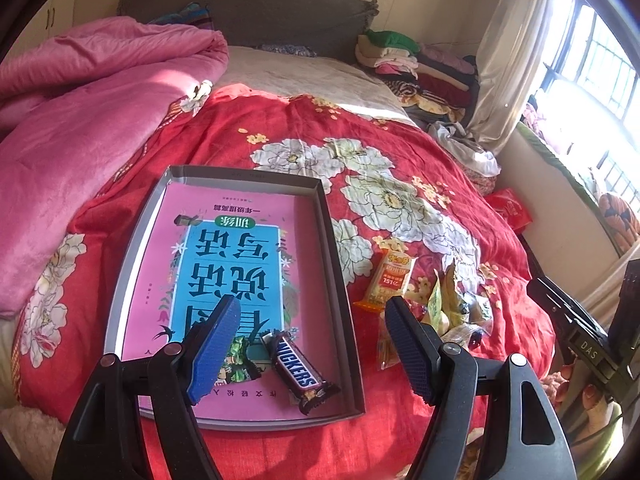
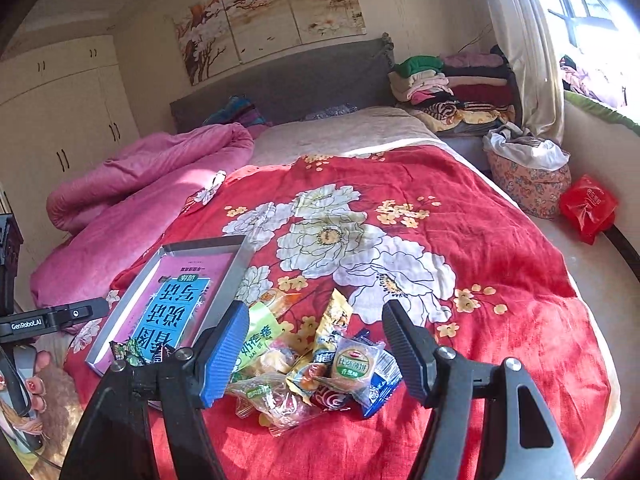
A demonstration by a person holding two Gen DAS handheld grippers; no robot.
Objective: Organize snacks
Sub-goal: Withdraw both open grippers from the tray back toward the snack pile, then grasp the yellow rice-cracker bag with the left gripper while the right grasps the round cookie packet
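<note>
A grey shallow box (image 1: 340, 280) lies on the red floral bedspread, lined with a pink and blue book. In it lie a Snickers bar (image 1: 300, 372) and a green-wrapped candy (image 1: 238, 358). My left gripper (image 1: 310, 320) is open and empty above the box's near right part. An orange snack packet (image 1: 386, 280) and a pile of wrapped snacks (image 1: 456, 312) lie right of the box. In the right wrist view my right gripper (image 2: 314, 324) is open and empty over the snack pile (image 2: 320, 368); the box (image 2: 236, 268) is to its left.
A pink quilt (image 1: 80, 132) is heaped at the left of the bed. Folded clothes (image 2: 452, 84) are stacked by the headboard at the right. A red plastic bag (image 2: 586, 206) and a floral bundle (image 2: 528, 184) lie off the bed's right side, below the window.
</note>
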